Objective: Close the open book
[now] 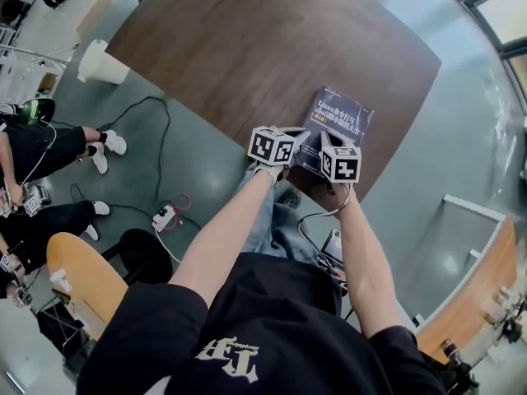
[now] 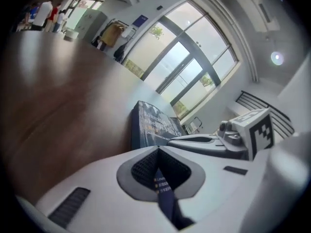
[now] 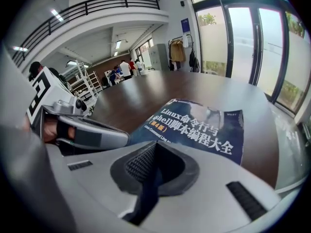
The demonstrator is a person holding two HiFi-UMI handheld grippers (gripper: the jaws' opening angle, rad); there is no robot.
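Note:
The book [image 1: 339, 122] lies closed on the dark wooden table [image 1: 247, 48], near its front right corner. Its dark blue cover with white print faces up [image 3: 204, 130], and it looks thick from the side [image 2: 153, 125]. Both grippers hover side by side over the book's near edge. My left gripper [image 1: 303, 142] is shut [image 2: 158, 150], and only a sliver of blue book shows through the slit below its jaws. The right gripper [image 1: 325, 145] also has its jaws together [image 3: 154, 143], with nothing gripped. Each gripper shows in the other's view: the right one [image 2: 209, 142] and the left one [image 3: 92, 135].
The table stretches far and left of the book. On the floor to the left are a white cone-shaped object [image 1: 100, 62], cables with a power strip [image 1: 163, 217] and seated people. An orange chair [image 1: 82, 278] stands at lower left, a wooden counter [image 1: 478, 295] at right.

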